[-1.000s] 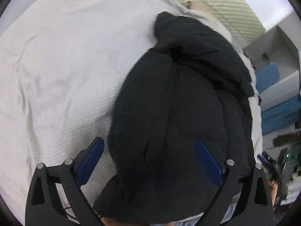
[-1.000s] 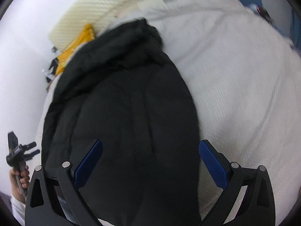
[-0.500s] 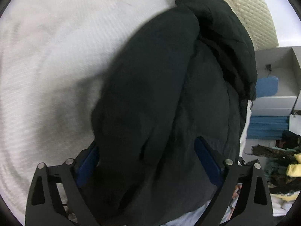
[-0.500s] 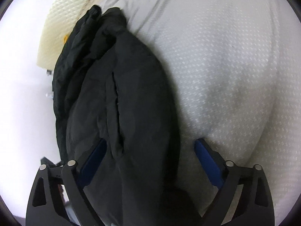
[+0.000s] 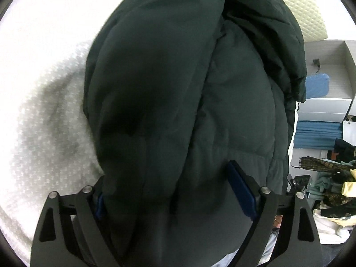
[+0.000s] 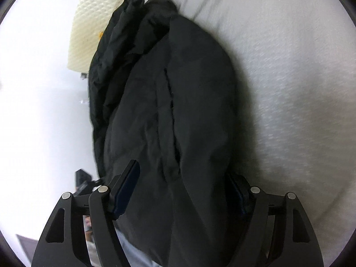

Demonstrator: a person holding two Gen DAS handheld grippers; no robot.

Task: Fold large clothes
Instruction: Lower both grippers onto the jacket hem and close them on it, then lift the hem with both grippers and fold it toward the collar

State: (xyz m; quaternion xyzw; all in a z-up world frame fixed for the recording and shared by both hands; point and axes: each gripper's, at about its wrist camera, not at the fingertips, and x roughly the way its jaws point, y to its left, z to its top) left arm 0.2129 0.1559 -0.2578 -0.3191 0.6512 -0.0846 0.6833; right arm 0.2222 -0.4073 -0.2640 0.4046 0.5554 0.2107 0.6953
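A large black puffy jacket (image 5: 178, 89) lies bunched lengthways on a white bed cover (image 5: 44, 111). My left gripper (image 5: 171, 197) straddles the jacket's near end and its jaws are closing. The left blue pad is half buried behind a fold, and the right pad rests against the padded fabric. In the right wrist view the same jacket (image 6: 166, 111) runs away from me. My right gripper (image 6: 181, 192) is also closing around the near end, with a thick fold filling the gap. I see no firm pinch in either view.
The white textured bed cover (image 6: 289, 89) spreads out beside the jacket. A cream quilted cushion (image 5: 300, 11) sits at the far end. Off the bed's edge are white shelves with blue items (image 5: 318, 86) and a pile of clothes (image 5: 333, 189).
Both grippers have dropped closer to the jacket and tilted down over its near end. Their jaws have narrowed, and the jacket now fills the space between the pads.
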